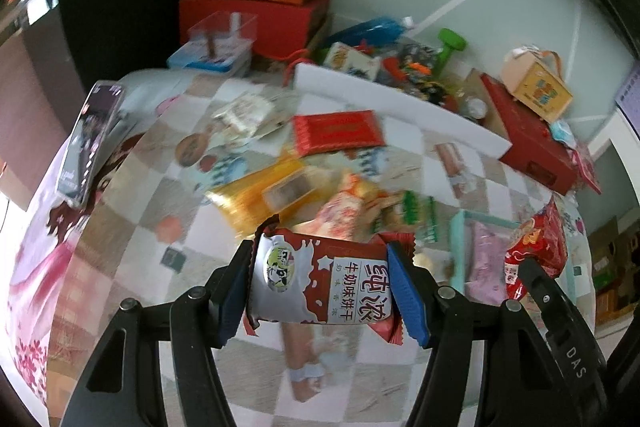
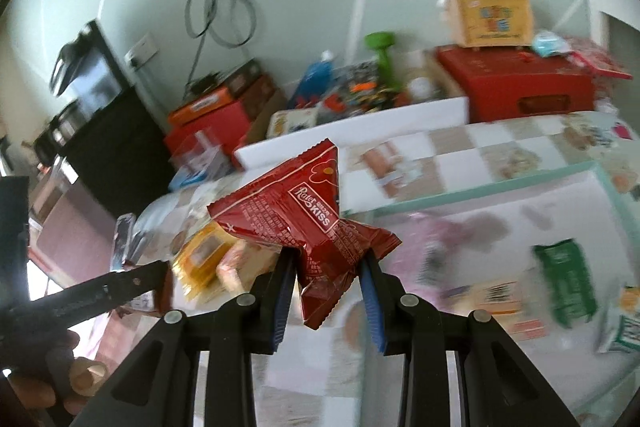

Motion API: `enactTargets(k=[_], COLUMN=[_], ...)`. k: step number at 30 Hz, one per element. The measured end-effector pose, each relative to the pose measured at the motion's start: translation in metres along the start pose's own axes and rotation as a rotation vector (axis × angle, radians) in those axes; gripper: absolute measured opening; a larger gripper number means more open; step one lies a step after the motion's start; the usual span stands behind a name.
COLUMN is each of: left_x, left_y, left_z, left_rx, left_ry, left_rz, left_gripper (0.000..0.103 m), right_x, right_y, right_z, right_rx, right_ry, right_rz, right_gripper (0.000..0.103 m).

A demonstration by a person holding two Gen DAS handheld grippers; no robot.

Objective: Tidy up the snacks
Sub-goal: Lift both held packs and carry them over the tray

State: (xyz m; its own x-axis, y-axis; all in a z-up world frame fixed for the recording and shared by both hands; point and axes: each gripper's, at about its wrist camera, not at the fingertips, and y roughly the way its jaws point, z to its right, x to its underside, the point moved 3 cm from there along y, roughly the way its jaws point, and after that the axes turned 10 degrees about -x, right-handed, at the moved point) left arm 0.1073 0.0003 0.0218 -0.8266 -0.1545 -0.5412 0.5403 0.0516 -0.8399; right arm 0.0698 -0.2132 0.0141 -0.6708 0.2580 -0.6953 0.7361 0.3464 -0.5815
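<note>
My left gripper (image 1: 320, 283) is shut on a red-and-white milk biscuit packet (image 1: 320, 279), held above the checked tablecloth. My right gripper (image 2: 328, 279) is shut on a crumpled red Kiss snack bag (image 2: 304, 223), held above the table beside a mint-rimmed tray (image 2: 480, 187). The tray also shows in the left wrist view (image 1: 458, 247) with a pink packet (image 1: 484, 259) in it. The red bag and right gripper show at the right in the left wrist view (image 1: 536, 247). Loose snacks lie on the table: a yellow packet (image 1: 264, 191), a red flat packet (image 1: 338, 131), a green packet (image 2: 564, 279).
A white board (image 1: 400, 107) lies across the back of the table. Behind it stand red boxes (image 1: 528, 143), a yellow carton (image 1: 540, 87), a green dumbbell (image 1: 452, 45) and clutter. A phone (image 1: 90, 143) lies at the left. A black cabinet (image 1: 120, 7) stands at the back left.
</note>
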Motion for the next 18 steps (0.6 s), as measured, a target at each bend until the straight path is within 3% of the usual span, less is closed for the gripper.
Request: enactTargets(k=[8,18], left_x=[-0.012,-0.010], left_y=[-0.016,-0.017], left_z=[0.068,0.166], left_rx=[0.090,0.201], left_ry=[0.110,0.273], left_rz=[0.043,0.040], left_gripper=[0.066,0.066], right_x=[-0.017,-0.020], right_y=[-0.039,-0.075], right_z=[0.058,0.127], right_rx=[0.117,0.275], right_ry=[0.106,0.221], right_rz=[0.097,0.163], right_gripper=[0.034,0.034])
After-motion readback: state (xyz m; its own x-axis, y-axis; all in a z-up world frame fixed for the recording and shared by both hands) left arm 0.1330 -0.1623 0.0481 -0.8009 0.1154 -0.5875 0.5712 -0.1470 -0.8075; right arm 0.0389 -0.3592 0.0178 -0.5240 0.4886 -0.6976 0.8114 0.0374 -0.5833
